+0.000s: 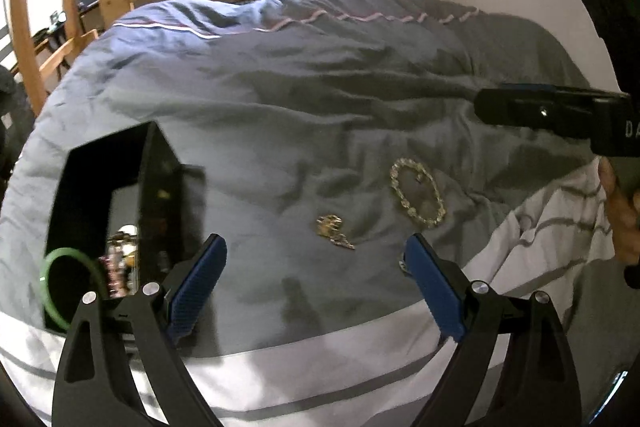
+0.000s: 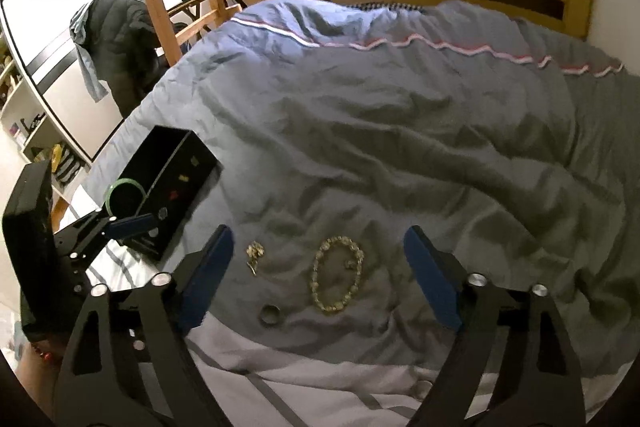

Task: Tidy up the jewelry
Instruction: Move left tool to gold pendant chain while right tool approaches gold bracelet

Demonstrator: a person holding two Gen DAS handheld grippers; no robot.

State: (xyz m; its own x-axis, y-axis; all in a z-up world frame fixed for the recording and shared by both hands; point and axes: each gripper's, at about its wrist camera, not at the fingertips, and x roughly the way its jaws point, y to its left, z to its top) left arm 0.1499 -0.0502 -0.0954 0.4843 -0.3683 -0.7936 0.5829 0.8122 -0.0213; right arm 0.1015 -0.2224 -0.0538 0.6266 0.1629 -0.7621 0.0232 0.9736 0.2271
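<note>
Bracelet (image 2: 337,275), beaded, gold-toned, lying looped on the grey duvet (image 2: 400,131) between my right gripper (image 2: 318,267)'s wide-open fingers; left gripper (image 1: 316,271) likewise open, empty. I judge it light, limp, slippery; I'd pinch one side of the loop.

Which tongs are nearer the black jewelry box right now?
Left. The left tongs hover open right beside the black jewelry box, which sits at their left finger. The right tongs hang open farther along the bed, over the beaded bracelet.
</note>
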